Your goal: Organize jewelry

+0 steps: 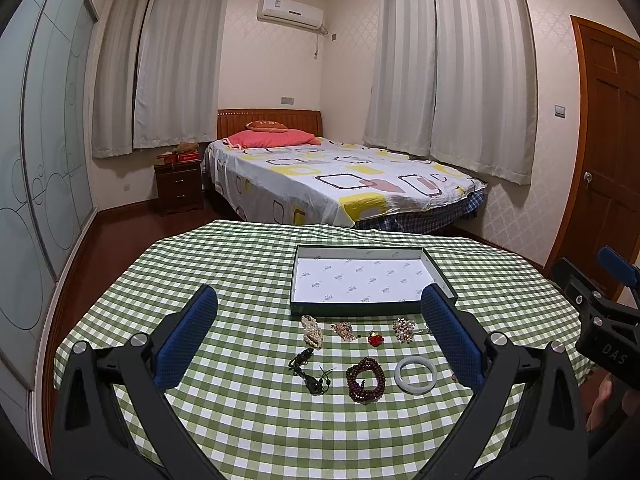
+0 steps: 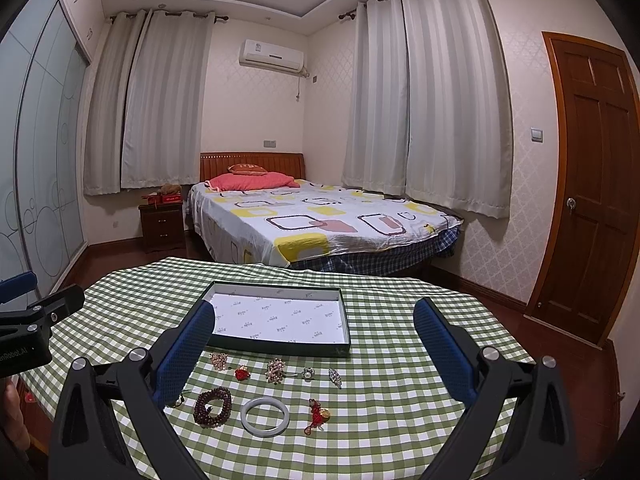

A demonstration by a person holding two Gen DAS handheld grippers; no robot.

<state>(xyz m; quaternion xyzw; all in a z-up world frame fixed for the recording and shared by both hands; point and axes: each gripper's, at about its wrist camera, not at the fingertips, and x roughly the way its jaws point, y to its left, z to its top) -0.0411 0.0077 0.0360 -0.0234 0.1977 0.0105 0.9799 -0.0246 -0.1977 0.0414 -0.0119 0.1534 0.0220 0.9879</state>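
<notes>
A shallow dark-green box with a white lining stands open on the green checked tablecloth. Jewelry lies in rows in front of it: a pearl strand, a black cord pendant, a dark red bead bracelet, a white jade bangle, a red flower brooch, beaded clusters, and a red-gold charm. My left gripper and right gripper are both open, empty, above the table's near side.
The table is round, with its edge falling away on all sides. A bed stands beyond it, a nightstand to its left, a wooden door on the right. The right gripper's body shows at the left view's right edge.
</notes>
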